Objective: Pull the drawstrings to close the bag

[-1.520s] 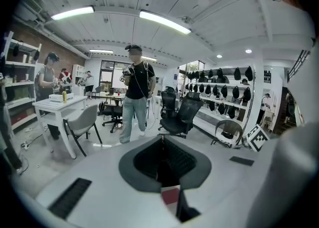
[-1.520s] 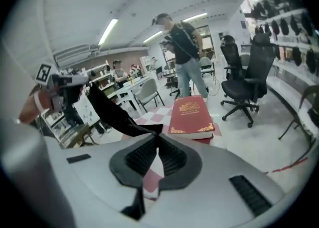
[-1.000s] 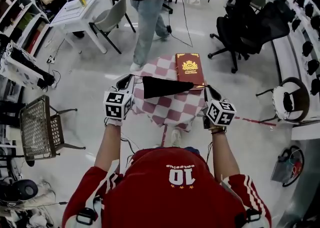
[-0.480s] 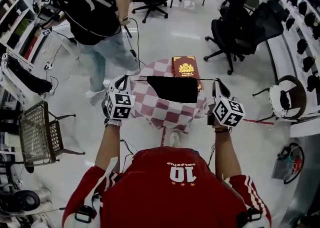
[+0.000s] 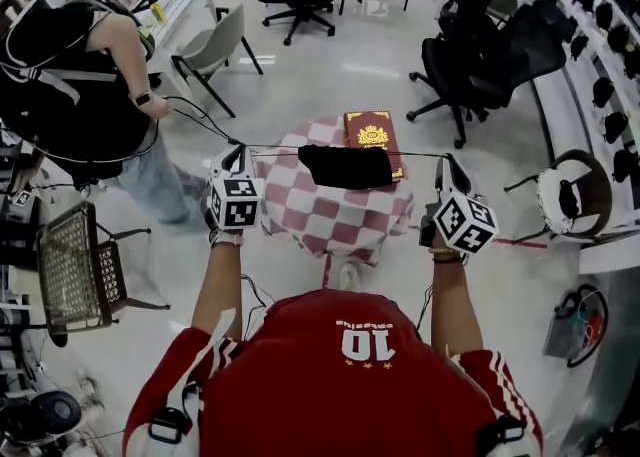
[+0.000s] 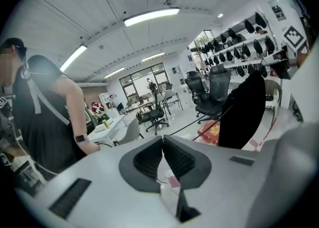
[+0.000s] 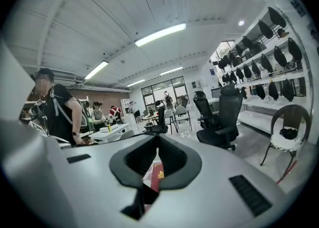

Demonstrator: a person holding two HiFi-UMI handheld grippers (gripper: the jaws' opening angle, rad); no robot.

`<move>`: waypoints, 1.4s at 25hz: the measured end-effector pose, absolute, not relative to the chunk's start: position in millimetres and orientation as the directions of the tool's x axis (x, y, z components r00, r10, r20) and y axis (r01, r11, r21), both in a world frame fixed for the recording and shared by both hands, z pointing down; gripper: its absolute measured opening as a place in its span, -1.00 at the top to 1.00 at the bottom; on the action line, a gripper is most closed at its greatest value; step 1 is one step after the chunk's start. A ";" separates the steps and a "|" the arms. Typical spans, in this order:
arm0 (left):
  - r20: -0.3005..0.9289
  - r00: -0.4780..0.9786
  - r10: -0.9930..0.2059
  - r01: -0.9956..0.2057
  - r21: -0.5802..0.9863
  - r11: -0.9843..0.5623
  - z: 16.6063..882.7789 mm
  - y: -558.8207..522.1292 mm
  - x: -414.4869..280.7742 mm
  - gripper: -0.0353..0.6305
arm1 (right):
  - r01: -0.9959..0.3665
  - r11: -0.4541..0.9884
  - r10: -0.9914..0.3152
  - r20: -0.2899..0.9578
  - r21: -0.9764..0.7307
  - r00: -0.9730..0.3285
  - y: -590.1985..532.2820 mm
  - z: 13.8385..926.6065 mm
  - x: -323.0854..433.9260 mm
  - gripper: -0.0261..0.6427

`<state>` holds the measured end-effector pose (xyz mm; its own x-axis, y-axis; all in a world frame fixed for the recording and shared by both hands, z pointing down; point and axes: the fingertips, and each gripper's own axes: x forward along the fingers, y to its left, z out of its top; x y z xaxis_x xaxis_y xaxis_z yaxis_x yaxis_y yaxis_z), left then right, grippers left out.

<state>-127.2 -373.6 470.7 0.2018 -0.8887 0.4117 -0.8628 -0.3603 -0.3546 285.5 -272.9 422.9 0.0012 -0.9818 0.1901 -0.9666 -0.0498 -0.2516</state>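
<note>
While the head view has the black bag (image 5: 345,167) at centre, hanging over the checkered worktop (image 5: 330,223), taut drawstrings (image 5: 272,148) run to the left tool (image 5: 232,152) and right tool (image 5: 449,163). In the left gripper view, the jaws are pinched together on a string leading right to the bag. In the right gripper view, the jaws are likewise closed, though the string is too thin to see.

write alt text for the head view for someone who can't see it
A black bag hangs on taut drawstrings stretched between the left gripper and the right gripper, each shut on the drawstrings. Below it is a small table with a checked cloth and a red book. Another person stands at the left.
</note>
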 end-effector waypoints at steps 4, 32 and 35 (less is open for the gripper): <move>0.389 0.180 -0.904 -0.896 -0.315 -0.314 464.7 -377.1 -142.9 0.84 | -0.967 -0.060 -0.982 0.189 -0.247 0.013 -273.4 419.5 287.7 0.85; 0.337 0.121 -0.934 -0.963 -0.188 -0.193 445.1 -390.9 -186.1 0.84 | -0.940 -0.096 -0.974 0.225 -0.328 0.021 -291.0 439.4 307.1 0.85; 0.309 0.127 -0.943 -0.964 -0.186 -0.191 431.9 -400.4 -181.1 0.84 | -0.948 -0.069 -0.976 0.218 -0.310 0.000 -305.9 433.3 300.6 0.85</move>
